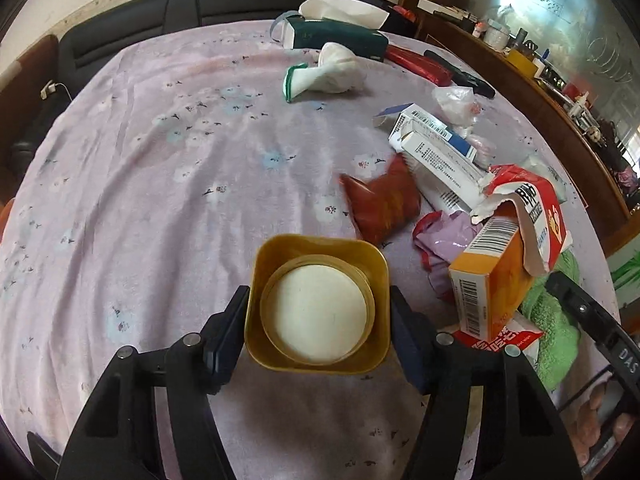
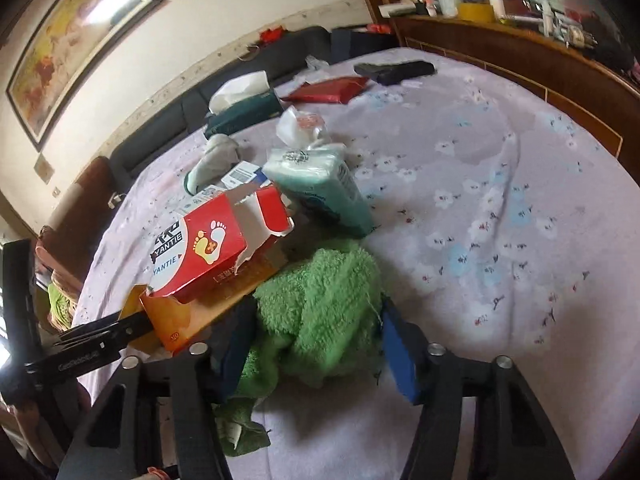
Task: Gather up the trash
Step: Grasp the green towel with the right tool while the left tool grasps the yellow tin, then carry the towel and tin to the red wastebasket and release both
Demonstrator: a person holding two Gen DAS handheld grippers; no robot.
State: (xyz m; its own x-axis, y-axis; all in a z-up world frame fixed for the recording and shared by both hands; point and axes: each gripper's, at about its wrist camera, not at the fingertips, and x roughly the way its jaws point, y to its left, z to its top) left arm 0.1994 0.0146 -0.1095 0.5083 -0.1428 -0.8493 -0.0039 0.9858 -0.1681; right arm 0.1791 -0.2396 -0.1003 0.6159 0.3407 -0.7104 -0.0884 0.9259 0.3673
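Lilac floral bedspread (image 1: 160, 184), trash mostly uncollected: left tool (image 1: 318, 320) pinching yellow cup (image 1: 318, 304), right tool (image 2: 316, 340) closing around green towel (image 2: 320, 300), torn boxes (image 1: 508, 248) and wrappers (image 1: 380, 204) loose alongside.

A lilac flowered tablecloth (image 1: 160, 184) covers the table. At its far edge a dark sofa (image 1: 192, 4) runs along the wall. On the right stands a cluttered wooden sideboard (image 2: 520, 48). A framed painting (image 2: 76, 36) hangs far left.

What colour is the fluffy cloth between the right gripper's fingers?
Bright green cloth; it shows best in the right wrist view.
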